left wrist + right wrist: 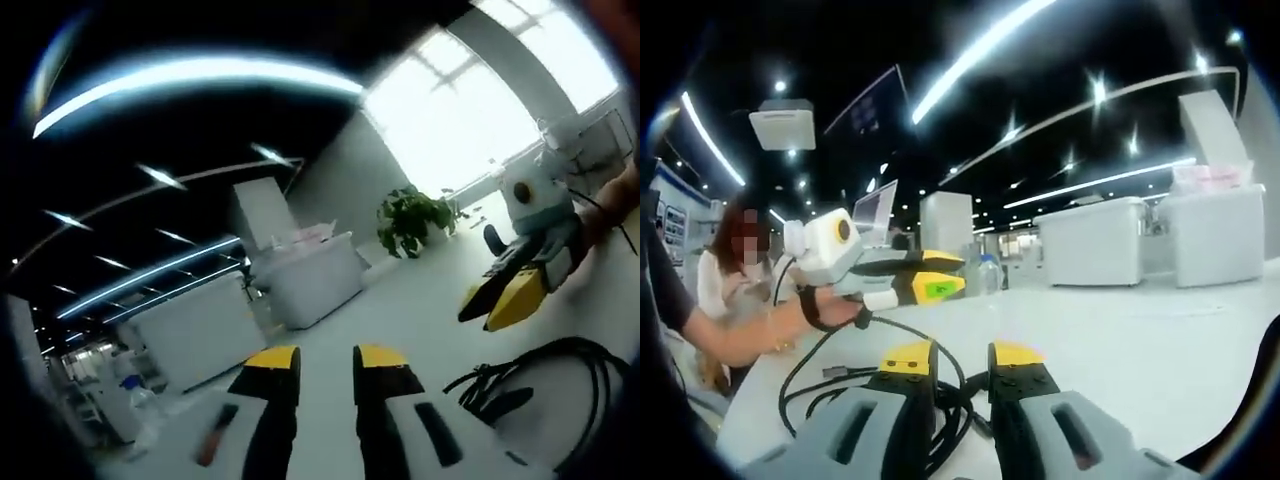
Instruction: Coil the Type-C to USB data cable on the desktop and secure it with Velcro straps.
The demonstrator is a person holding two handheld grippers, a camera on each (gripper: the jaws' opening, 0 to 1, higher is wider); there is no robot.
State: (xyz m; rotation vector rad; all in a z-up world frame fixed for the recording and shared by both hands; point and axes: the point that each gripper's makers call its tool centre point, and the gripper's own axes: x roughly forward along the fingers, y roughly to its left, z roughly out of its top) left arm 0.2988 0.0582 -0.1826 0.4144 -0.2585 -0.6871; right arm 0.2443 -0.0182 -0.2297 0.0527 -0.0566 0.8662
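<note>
Left gripper [325, 360]: the yellow-tipped black jaws stand parted with nothing between them, raised above the white desktop [400, 310]. In the left gripper view, the thin black data cable [560, 375] lies in loose loops on the desktop to the right of these jaws, near but apart.

Right gripper [948, 358]: the jaws are likewise released, with a clear gap and no load. In the right gripper view the black cable [880, 385] lies directly beyond and under the jaw tips, its loops running leftward across the desktop toward the left gripper [925, 275].

Judgement: the right gripper is nearer the cable. A short forward-and-down reach should meet the loops. No Velcro strap can be identified with certainty.
</note>
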